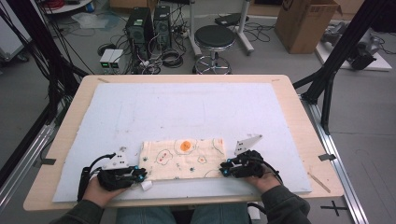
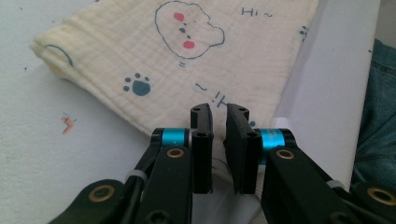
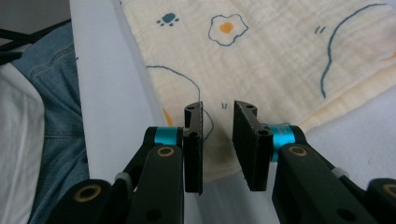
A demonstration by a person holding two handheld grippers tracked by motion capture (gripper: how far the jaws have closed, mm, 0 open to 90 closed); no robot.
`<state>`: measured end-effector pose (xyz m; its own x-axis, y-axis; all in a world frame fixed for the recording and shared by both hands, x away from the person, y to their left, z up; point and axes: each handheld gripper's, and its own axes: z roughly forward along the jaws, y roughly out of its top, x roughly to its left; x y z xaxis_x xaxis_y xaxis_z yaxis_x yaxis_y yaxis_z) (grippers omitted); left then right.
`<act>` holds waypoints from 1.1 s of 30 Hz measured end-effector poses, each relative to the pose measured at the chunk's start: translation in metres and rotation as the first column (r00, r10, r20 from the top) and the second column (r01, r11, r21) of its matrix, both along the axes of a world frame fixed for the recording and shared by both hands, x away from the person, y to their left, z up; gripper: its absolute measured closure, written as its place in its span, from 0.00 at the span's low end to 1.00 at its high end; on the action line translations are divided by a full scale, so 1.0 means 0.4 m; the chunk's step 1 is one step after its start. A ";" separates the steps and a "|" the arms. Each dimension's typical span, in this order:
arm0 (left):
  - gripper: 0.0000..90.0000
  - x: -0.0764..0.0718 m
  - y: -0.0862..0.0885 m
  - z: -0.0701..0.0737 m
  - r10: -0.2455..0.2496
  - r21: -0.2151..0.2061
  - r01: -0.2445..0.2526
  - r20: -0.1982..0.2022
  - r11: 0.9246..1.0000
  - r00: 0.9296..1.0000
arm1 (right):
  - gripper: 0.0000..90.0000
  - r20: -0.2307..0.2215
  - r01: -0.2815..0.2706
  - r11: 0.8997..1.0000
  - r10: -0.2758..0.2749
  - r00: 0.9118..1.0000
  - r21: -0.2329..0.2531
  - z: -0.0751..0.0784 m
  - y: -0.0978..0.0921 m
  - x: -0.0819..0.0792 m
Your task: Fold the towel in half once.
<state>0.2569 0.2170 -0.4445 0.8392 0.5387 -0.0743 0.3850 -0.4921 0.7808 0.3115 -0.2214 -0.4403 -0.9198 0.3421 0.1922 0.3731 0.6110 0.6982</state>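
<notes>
- High view: folded cream cloth (image 1: 184, 158) lies flat on the white mat (image 1: 187, 107), at the near middle of the table (image 1: 299, 121). I see its printed egg (image 1: 186, 145) near the far edge.
- Left gripper (image 1: 140, 176) sits at the cloth's near left corner, right gripper (image 1: 224, 168) at the near right corner. Both hands come in from the bottom edge. I can't read the jaw gaps from up here.
- Stool (image 1: 214, 46), computer towers (image 1: 148, 28) and cardboard box (image 1: 306, 23) stand on the floor beyond the table, well apart from the work.
- Left gripper view: left gripper (image 2: 219, 135) has its jaws a narrow slit apart, not pressed together, nothing visibly between them. Tips sit over the cloth (image 2: 187, 60) near its edge. Paw print (image 2: 137, 85) and a blue-outlined blob with red spots (image 2: 189, 29) lie ahead. Mat (image 2: 46, 140) to the left, denim (image 2: 378, 116) at the right edge.
- Right gripper view: right gripper (image 3: 218, 135) jaws spread, clear gap, over the cloth (image 3: 280, 51) by its near edge. I can't tell if the tips touch the fabric. Fried-egg print (image 3: 227, 28) and paw print (image 3: 167, 18) ahead. Denim (image 3: 60, 93) at left, beyond the mat (image 3: 107, 93).
</notes>
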 end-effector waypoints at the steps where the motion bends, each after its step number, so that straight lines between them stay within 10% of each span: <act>1: 0.89 0.000 0.001 0.000 -0.001 0.001 0.001 -0.001 1.000 1.000 | 0.82 0.002 -0.001 1.000 0.001 1.000 0.000 0.000 0.000 0.000; 33: 0.73 0.025 0.022 0.038 0.027 -0.075 -0.025 0.027 0.997 0.999 | 0.64 0.023 0.076 0.988 -0.080 0.997 0.135 0.027 -0.011 0.021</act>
<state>0.2671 0.2257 -0.4292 0.8274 0.5540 -0.0920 0.3747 -0.4225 0.8253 0.3199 -0.2258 -0.4295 -0.8971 0.3857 0.2153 0.3947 0.4809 0.7829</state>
